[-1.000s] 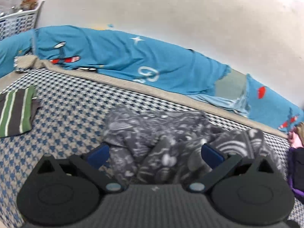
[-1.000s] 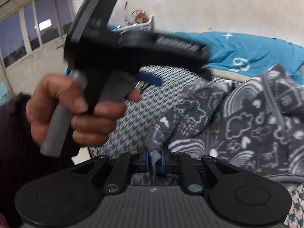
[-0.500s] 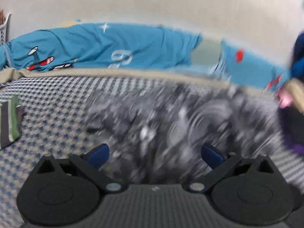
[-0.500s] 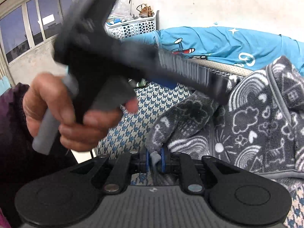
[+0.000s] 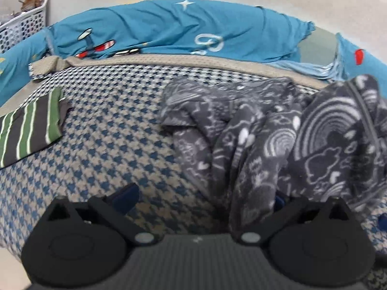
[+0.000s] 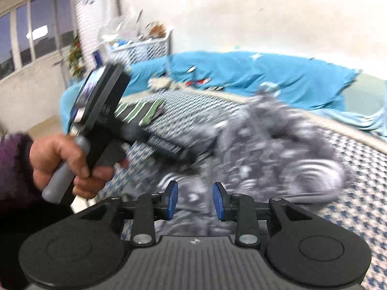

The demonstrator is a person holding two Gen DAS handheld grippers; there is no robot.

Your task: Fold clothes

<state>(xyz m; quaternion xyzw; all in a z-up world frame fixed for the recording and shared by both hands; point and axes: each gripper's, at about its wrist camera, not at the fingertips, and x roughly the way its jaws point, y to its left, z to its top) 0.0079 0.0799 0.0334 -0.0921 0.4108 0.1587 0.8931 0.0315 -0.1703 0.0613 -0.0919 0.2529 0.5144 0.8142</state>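
Note:
A dark grey fleece garment point(image 5: 278, 130) with white cloud and rainbow prints lies crumpled on the houndstooth bed cover point(image 5: 108, 149). My left gripper point(image 5: 203, 200) is open, low over the bed; a fold of the garment hangs between its jaws and hides the right finger. In the right wrist view the garment point(image 6: 273, 149) is blurred. My right gripper point(image 6: 194, 201) is open with the fabric just beyond its blue pads point(image 6: 172, 199). The left gripper tool point(image 6: 125, 125) shows there in a hand at left.
A folded green-and-grey striped garment point(image 5: 29, 130) lies at the bed's left. A blue printed sheet point(image 5: 183, 29) runs along the far wall. A white laundry basket point(image 5: 21, 26) stands at far left. Windows point(image 6: 31, 36) are at left.
My right gripper has opened and let go of the grey garment's edge. My left gripper has swung and now sits low at the garment's left side.

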